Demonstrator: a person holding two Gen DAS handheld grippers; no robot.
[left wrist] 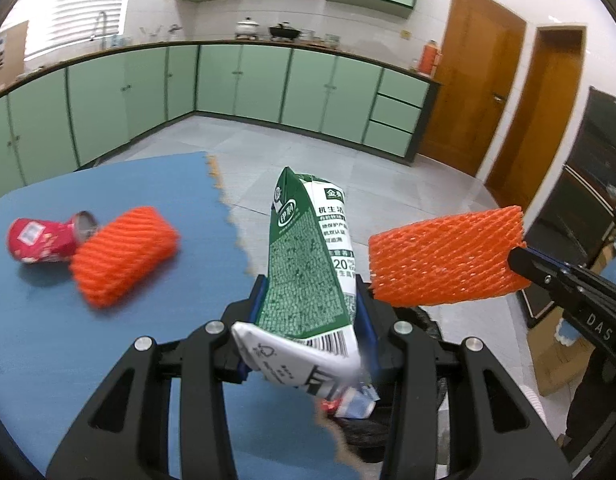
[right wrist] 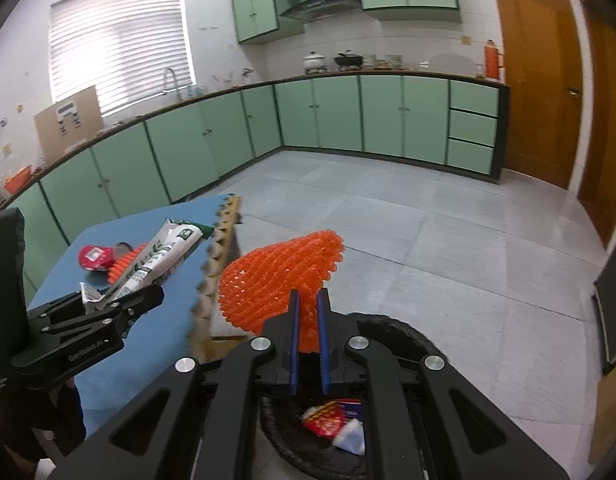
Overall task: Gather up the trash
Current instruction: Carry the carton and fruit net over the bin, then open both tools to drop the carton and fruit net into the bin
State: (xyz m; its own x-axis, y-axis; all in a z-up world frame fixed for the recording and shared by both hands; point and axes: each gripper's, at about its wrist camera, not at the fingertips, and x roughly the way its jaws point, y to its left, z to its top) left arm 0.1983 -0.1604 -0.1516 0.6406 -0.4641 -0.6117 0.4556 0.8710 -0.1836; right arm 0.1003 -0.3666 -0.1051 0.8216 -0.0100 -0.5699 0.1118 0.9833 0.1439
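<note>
Black left gripper: clamped on green-and-white milk carton, angled downward.
Black right gripper: clamped on orange foam net sleeve.
Black-lined bin: wrappers are held inside.

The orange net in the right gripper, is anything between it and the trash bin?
Nothing visible. The orange net hangs in the right gripper just above the open black bin, with only air between.

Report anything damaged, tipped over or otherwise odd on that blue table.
The red can lies tipped on its side on the blue table, touching an orange foam net. The table's near edge looks ragged and torn.
</note>
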